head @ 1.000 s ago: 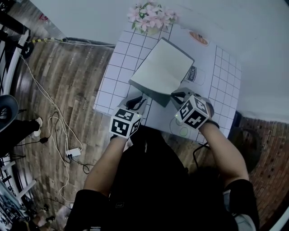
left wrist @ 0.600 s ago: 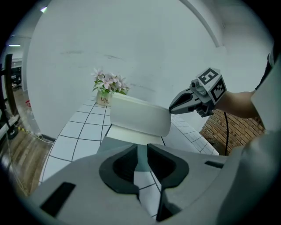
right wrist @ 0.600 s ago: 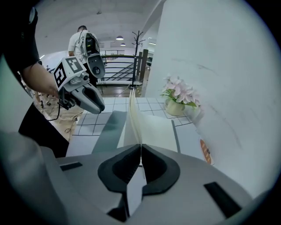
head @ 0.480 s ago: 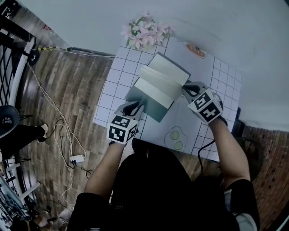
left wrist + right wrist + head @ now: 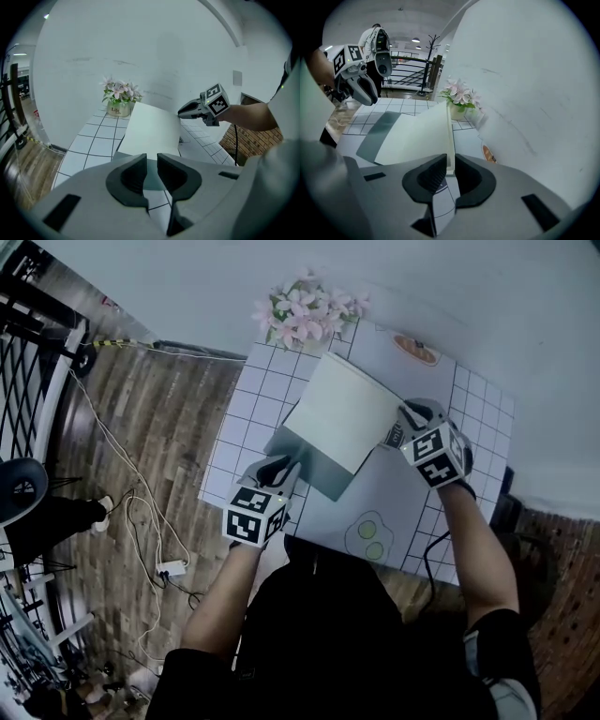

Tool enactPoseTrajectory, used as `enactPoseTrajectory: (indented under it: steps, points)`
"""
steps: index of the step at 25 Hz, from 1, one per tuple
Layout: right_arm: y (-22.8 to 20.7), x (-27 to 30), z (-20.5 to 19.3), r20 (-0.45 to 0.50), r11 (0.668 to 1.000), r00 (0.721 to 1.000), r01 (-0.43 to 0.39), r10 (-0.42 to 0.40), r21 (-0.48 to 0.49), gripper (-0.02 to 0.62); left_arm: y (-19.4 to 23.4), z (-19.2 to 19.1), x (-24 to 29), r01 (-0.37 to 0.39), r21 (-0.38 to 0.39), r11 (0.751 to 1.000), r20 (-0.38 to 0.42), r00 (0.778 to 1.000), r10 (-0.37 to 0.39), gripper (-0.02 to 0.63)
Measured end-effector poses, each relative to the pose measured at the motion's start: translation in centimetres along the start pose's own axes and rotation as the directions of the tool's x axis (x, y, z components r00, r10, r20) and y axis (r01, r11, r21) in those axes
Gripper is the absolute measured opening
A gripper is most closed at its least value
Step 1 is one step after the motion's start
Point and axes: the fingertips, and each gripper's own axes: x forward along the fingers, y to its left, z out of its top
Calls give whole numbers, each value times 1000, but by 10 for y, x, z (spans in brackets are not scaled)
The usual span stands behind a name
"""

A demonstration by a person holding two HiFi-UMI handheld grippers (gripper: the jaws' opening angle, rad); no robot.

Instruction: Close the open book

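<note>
The book (image 5: 342, 418) lies on the white grid table (image 5: 239, 432). Its grey cover (image 5: 314, 472) is flat and its block of white pages (image 5: 150, 131) is raised and tilted to the left. My left gripper (image 5: 284, 463) sits at the cover's near left corner, and its jaws (image 5: 151, 161) are closed on the cover's edge. My right gripper (image 5: 394, 432) is at the pages' right edge. Its jaws (image 5: 450, 166) have just been opening, and the page edge (image 5: 449, 140) stands between them with a slight gap at the left pad.
A pot of pink flowers (image 5: 302, 304) stands at the table's far edge behind the book. Printed eggs (image 5: 367, 535) and an orange picture (image 5: 414, 348) mark the tabletop. Cables (image 5: 141, 521) trail over the wooden floor on the left. A wall rises right behind the table.
My right gripper has moved from the book's near edge up to its far right side, swinging the white pages up and over. The left gripper has stayed at the cover's corner.
</note>
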Motion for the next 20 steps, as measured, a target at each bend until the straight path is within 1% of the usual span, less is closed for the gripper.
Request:
enactPoseTrajectory:
  steps: [2,5,8,12,15,17,20]
  points:
    - [-2,-6,-3,0,999,999,33,-33,-3,95,-1,-3,-4,1,0,1000,-1,1000,-1,74]
    - [10,-16,-11,-9,1000,1000,30,-30,-5,104,-6,-10,-10,8,6,1000,-3,1000,-8,74]
    - [40,-22,-17,-15,998,1000,-10,10,-59,104,-11,-14,-14,14,18,1000,-1,1000,-14,74]
    - [97,-26,-24,-29,985,996,-86,82,-149,104,-18,-22,-23,31,31,999,8,999,-31,74]
    - [138,-31,-25,-51,965,991,-129,121,-226,109,-24,-32,-33,44,30,999,20,999,-45,74]
    - [161,-36,-29,-68,952,987,-161,148,-259,110,-30,-39,-39,52,29,998,25,998,-53,74]
    - [181,-35,-40,-101,927,979,-200,176,-317,115,-34,-42,-45,43,29,999,33,999,-44,74]
